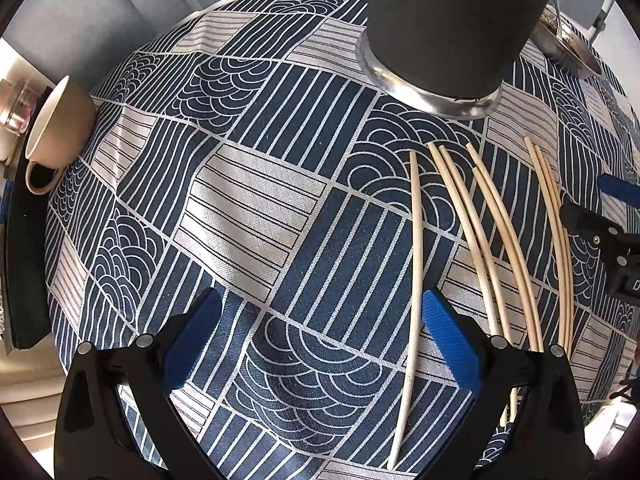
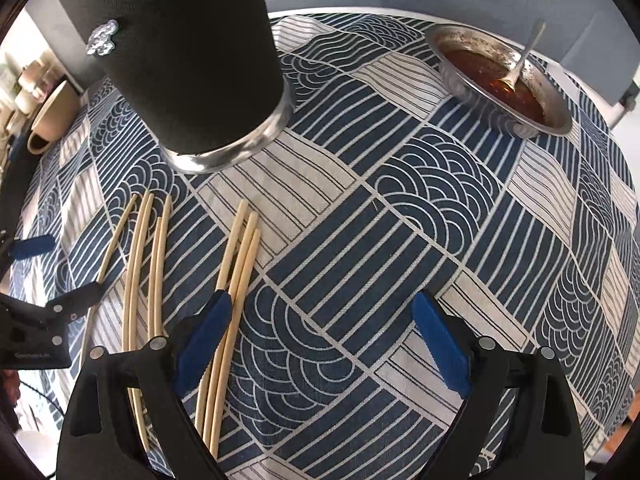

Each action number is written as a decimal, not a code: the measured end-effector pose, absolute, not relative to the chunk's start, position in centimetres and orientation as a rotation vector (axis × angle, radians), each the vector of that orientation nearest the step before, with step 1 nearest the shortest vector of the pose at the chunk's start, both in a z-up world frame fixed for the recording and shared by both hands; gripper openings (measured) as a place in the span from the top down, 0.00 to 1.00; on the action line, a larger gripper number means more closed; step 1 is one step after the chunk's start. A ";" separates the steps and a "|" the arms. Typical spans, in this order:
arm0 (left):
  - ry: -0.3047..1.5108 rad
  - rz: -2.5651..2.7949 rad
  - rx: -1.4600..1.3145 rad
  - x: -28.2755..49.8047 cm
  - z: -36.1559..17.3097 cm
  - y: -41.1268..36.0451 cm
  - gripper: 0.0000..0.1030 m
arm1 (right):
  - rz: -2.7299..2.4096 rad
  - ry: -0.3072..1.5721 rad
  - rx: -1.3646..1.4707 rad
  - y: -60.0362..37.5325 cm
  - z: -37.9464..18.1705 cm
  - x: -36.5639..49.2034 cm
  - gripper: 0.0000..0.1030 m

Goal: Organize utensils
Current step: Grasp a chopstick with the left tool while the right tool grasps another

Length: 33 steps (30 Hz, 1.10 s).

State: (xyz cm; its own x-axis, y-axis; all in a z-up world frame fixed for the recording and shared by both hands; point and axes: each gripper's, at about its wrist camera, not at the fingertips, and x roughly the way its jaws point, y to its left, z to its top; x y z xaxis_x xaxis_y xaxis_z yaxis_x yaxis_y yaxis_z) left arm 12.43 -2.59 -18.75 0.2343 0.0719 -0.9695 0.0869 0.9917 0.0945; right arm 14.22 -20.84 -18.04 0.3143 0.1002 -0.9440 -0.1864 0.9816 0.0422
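Several pale wooden chopsticks (image 1: 502, 240) lie side by side on the patterned cloth, in front of a tall black holder (image 1: 448, 20) with a metal base. My left gripper (image 1: 320, 336) is open and low over the cloth, and one lone chopstick (image 1: 416, 240) runs just inside its right pad. My right gripper (image 2: 322, 340) is open too; three chopsticks (image 2: 238, 276) pass under its left finger, and the other chopsticks (image 2: 140, 260) lie further left. The holder (image 2: 180, 52) stands beyond them. Each gripper shows at the edge of the other's view, the right gripper (image 1: 592, 204) and the left gripper (image 2: 76, 266).
A metal bowl (image 2: 500, 80) of dark red sauce with a spoon (image 2: 520, 60) in it sits at the back right. A cream mug (image 1: 60, 120) lies on its side at the table's left edge, beside a black tray (image 1: 24, 260). The round table's rim (image 2: 360, 12) curves behind.
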 end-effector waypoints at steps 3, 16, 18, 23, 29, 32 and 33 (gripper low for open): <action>1.338 -0.013 0.123 12.6 -18.9 -2.3 0.04 | 0.164 1.237 -0.119 -20.2 -17.8 14.1 0.14; 1.334 -0.064 0.069 13.5 -19.5 -0.1 0.04 | 0.078 1.384 -0.079 -19.9 -18.5 15.1 0.12; 1.325 -0.070 0.073 13.4 -19.6 0.0 0.04 | 0.079 1.405 -0.067 -20.2 -18.5 15.2 0.13; 1.302 -0.106 0.111 13.0 -19.4 -0.7 0.04 | 0.109 1.411 -0.095 -21.2 -18.6 15.7 0.13; 1.323 -0.114 0.105 13.4 -19.7 -0.9 0.04 | 0.132 1.438 -0.108 -23.7 -18.7 15.7 0.13; 1.310 -0.112 0.105 13.2 -19.7 -0.9 0.04 | 0.155 1.449 -0.131 -24.7 -18.4 15.4 0.21; 1.306 -0.112 0.104 13.3 -19.6 -1.0 0.04 | 0.173 1.448 -0.149 -24.8 -18.2 15.4 0.27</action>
